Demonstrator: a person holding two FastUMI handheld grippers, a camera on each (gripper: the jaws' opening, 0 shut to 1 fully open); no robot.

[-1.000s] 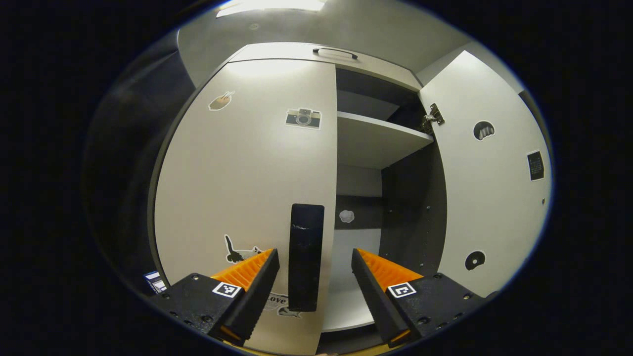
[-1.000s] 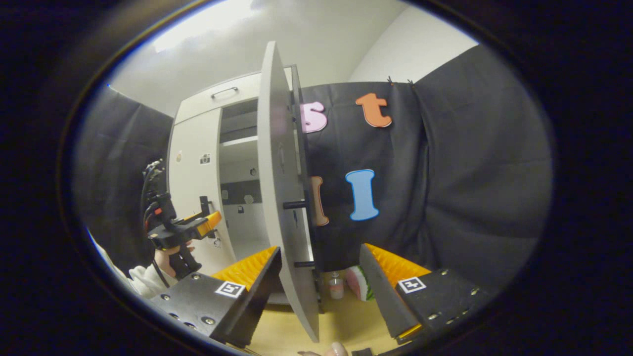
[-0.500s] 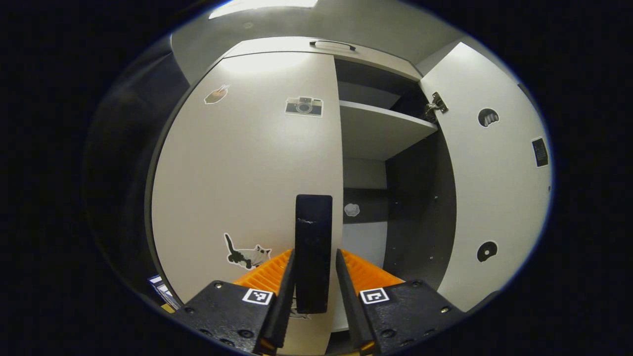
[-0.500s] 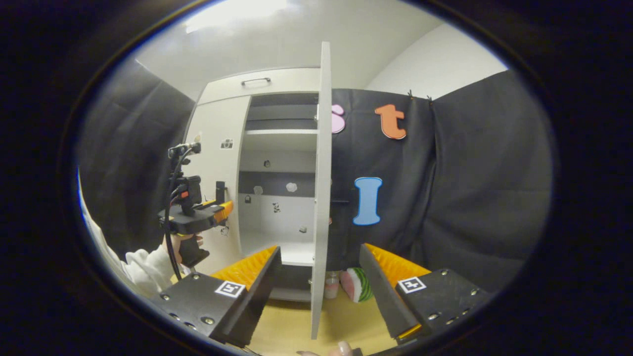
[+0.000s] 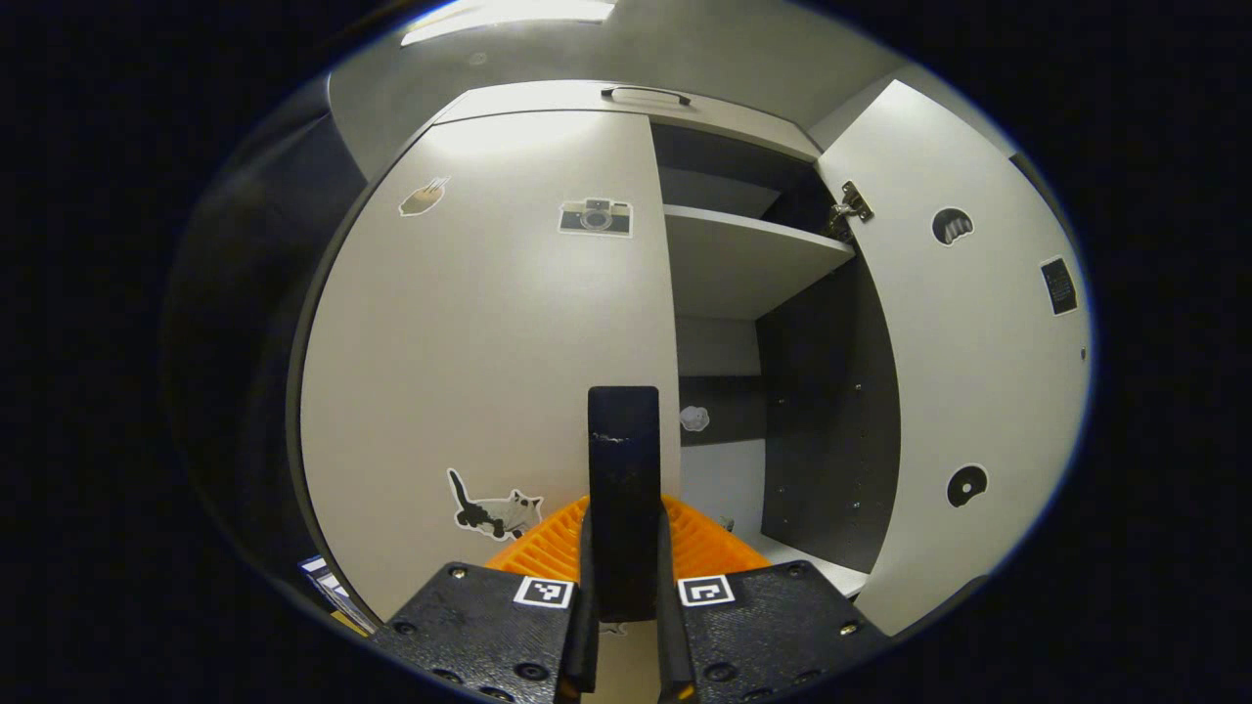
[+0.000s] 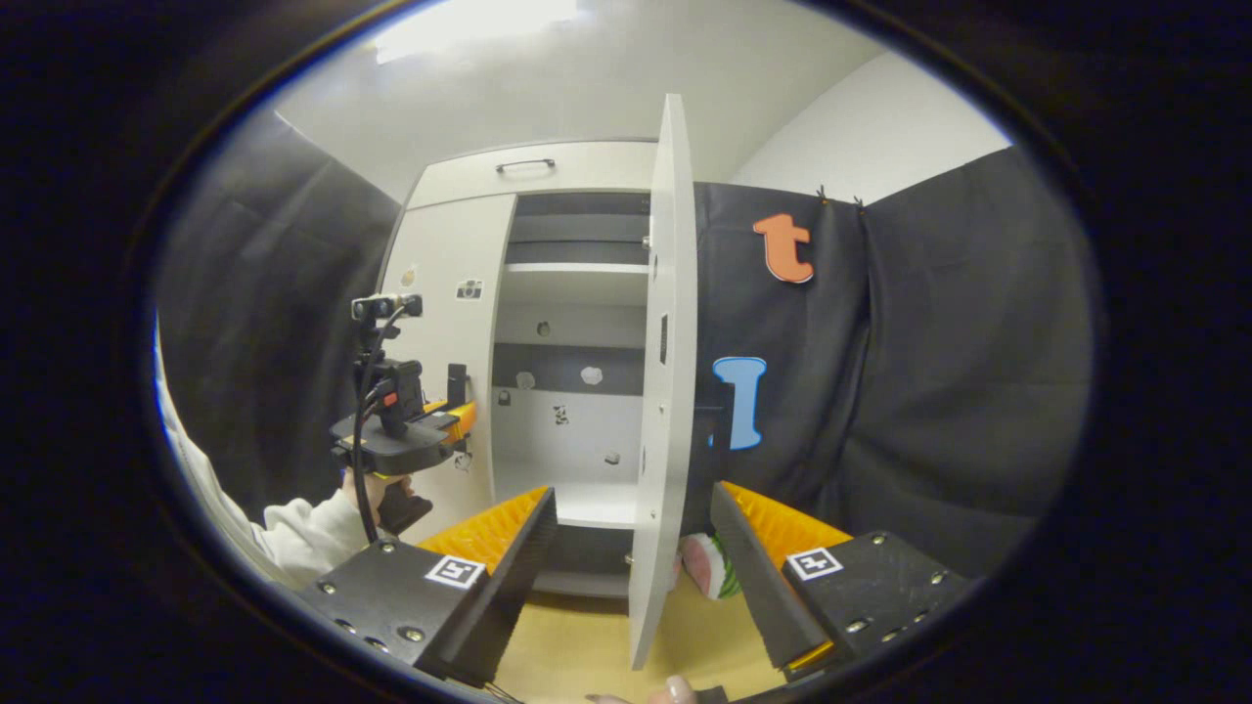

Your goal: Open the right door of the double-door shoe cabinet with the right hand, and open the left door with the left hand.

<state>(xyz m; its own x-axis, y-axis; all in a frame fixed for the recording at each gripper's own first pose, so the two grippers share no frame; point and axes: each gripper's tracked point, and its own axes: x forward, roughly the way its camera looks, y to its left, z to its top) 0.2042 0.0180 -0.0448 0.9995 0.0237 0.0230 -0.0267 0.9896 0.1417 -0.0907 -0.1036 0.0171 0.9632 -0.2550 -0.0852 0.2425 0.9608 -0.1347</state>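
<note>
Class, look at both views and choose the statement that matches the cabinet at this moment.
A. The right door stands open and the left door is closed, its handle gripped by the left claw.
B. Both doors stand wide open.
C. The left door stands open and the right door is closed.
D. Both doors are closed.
A: the right door is swung out, showing the shelves, while the left door lies flush with the left claw closed on its handle.
</note>
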